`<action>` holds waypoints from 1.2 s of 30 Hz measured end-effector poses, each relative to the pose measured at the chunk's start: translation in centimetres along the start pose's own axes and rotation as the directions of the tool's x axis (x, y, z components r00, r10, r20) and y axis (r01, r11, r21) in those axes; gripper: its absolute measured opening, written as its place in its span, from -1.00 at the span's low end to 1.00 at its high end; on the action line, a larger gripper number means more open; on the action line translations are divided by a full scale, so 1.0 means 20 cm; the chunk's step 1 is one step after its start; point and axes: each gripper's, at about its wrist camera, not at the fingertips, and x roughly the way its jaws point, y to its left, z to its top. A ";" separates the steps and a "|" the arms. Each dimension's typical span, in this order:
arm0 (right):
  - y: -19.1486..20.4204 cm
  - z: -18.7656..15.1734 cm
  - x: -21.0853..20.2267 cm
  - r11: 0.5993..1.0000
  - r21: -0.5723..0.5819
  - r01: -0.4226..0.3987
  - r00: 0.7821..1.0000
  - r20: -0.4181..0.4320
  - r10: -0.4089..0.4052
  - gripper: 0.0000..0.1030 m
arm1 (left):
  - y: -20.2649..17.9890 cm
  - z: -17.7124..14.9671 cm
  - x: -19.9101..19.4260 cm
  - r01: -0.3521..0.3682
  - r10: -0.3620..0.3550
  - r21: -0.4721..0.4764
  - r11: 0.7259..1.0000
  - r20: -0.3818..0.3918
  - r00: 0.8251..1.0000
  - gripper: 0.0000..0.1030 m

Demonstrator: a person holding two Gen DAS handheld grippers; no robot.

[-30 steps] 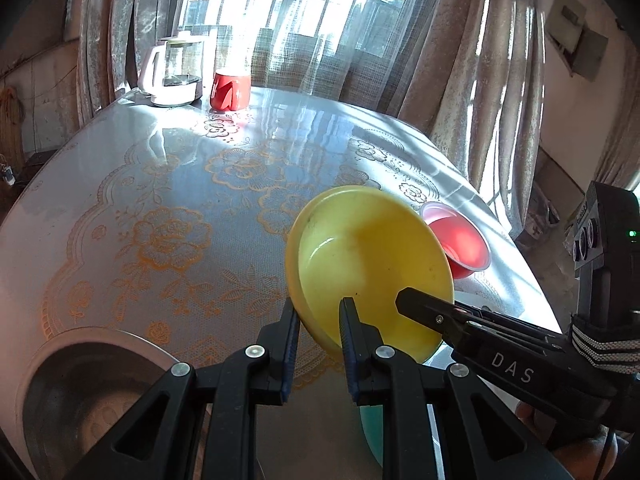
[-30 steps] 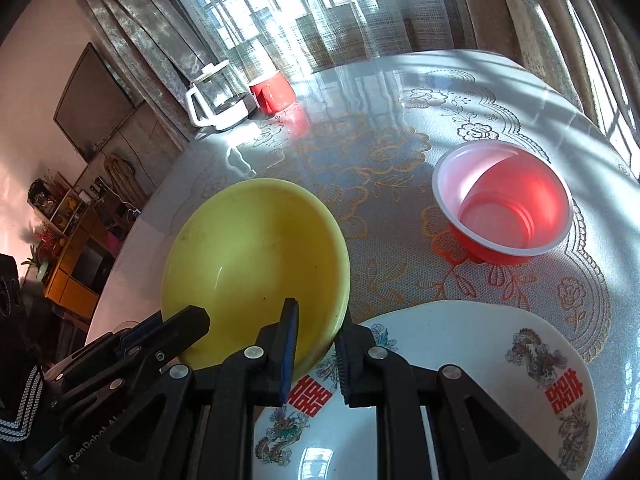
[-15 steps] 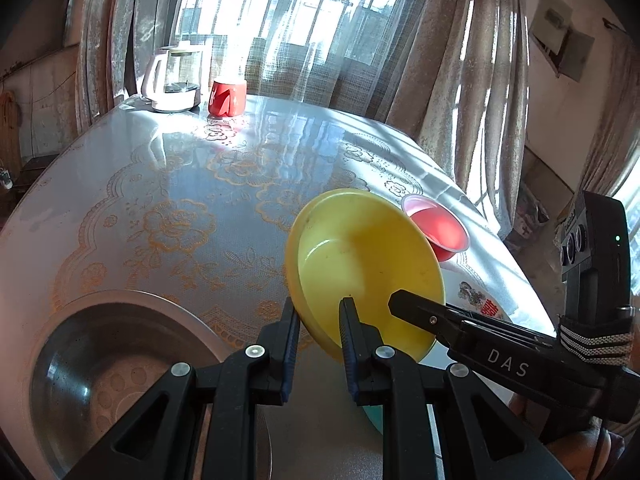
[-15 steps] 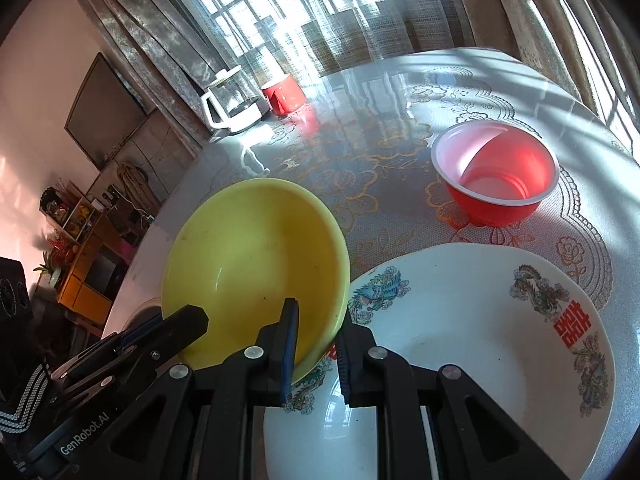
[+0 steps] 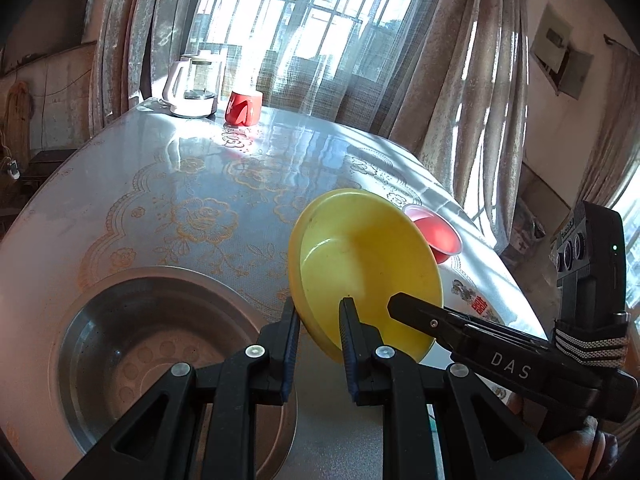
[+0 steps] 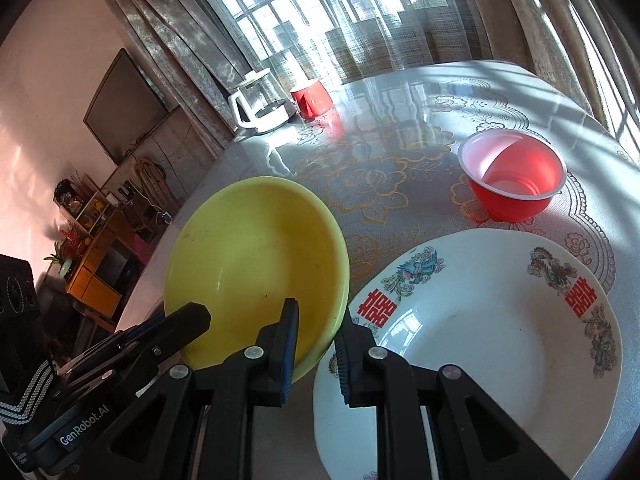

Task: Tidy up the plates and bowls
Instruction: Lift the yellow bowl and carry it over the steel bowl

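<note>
Both grippers hold one yellow bowl (image 5: 368, 264) (image 6: 256, 264) above the table, tilted. My left gripper (image 5: 318, 320) is shut on its near rim, one finger inside and one outside. My right gripper (image 6: 318, 328) is shut on the rim at the bowl's right side. A steel bowl (image 5: 140, 344) sits low on the left, just left of the left gripper. A white plate with red characters (image 6: 480, 340) (image 5: 476, 300) lies under the right gripper. A small red plastic bowl (image 6: 516, 184) (image 5: 438, 236) stands beyond the plate.
A glass kettle (image 5: 192, 88) (image 6: 260, 108) and a red mug (image 5: 244, 108) (image 6: 312, 98) stand at the table's far edge by the curtained window. The round table (image 5: 200, 184) has a glossy floral cover. A shelf unit (image 6: 96, 276) and a wall screen are off to the left.
Both grippers have drawn back toward the near edge with the yellow bowl still clamped. The steel bowl and the white plate now fill more of the views.
</note>
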 end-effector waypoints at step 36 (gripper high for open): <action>0.41 -0.17 0.24 0.983 -0.126 -0.132 0.984 -0.136 0.115 -0.66 | 0.38 -0.27 -0.29 -0.132 0.132 -0.127 0.983 -0.011 0.991 -0.61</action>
